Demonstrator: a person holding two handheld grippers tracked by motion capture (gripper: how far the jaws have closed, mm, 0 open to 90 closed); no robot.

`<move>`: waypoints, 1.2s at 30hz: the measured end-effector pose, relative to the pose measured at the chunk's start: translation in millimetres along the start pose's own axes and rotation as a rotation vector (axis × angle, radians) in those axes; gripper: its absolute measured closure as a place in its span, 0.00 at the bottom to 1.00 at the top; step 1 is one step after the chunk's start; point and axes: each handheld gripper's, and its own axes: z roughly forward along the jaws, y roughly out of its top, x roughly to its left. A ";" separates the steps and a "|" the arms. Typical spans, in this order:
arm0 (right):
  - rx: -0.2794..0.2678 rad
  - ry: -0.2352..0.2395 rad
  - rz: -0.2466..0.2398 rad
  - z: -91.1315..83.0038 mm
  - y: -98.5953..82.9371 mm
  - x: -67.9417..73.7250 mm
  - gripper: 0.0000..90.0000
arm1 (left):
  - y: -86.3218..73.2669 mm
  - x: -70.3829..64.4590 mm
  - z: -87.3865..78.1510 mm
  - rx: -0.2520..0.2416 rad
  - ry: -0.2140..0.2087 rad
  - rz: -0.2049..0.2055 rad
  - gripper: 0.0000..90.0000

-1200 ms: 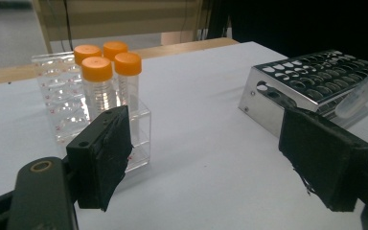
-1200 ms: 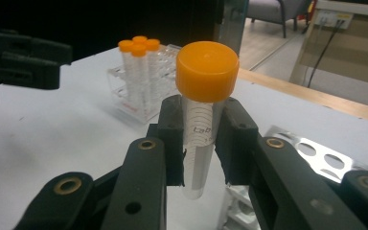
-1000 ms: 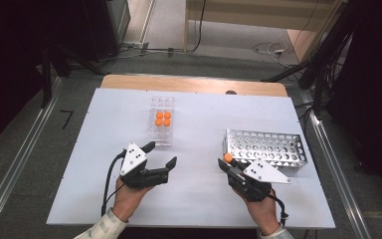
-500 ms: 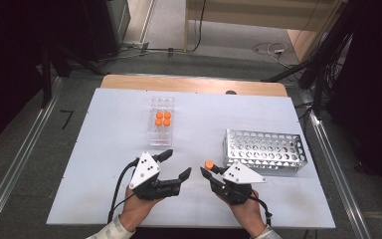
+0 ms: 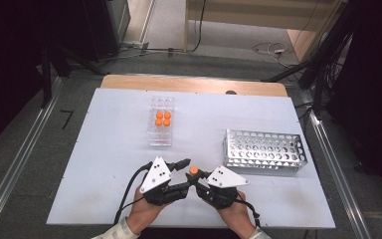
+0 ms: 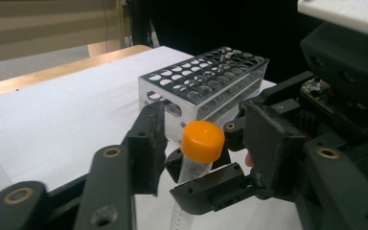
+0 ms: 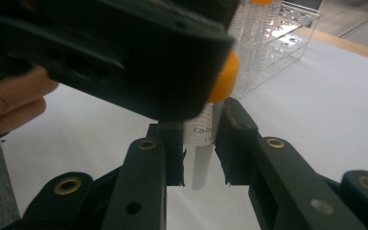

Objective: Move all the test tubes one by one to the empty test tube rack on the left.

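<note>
Both tongs are drawing together at the near edge of the white surface (image 5: 104, 149), well in front of the metal rack (image 5: 263, 149), whereas half a second ago they were sitting apart with the tube already clear of that rack; the right tongs (image 5: 195, 180) are gripping the orange-capped tube (image 5: 194, 171) by its clear body, jaws clenched on it just under the cap, as the right gripper view is showing (image 7: 200, 143); the left tongs (image 5: 183, 174) are standing released, their jaws spread on either side of the orange cap (image 6: 202, 140) without touching it; judging by this, the tube is partway through a handover or a cap twist, with the closing of the left jaws not yet done; four other capped tubes (image 5: 162, 118) are sitting in the clear rack (image 5: 160, 137), far to the left of the metal rack and farther back, and the metal rack is standing empty, so most of the work is looking unfinished.
</note>
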 end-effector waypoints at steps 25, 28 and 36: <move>0.011 0.032 -0.002 -0.3 2.2 0.6 0.57 | -3.2 2.3 2.9 0.017 0.004 0.001 0.78; 0.037 0.049 -0.007 -2.1 2.8 -2.3 0.41 | -1.3 7.5 -0.4 0.007 0.020 -0.010 0.78; 0.032 -0.026 0.058 -31.9 -3.8 -33.5 0.31 | 6.9 38.7 -16.0 -0.023 0.115 -0.069 0.78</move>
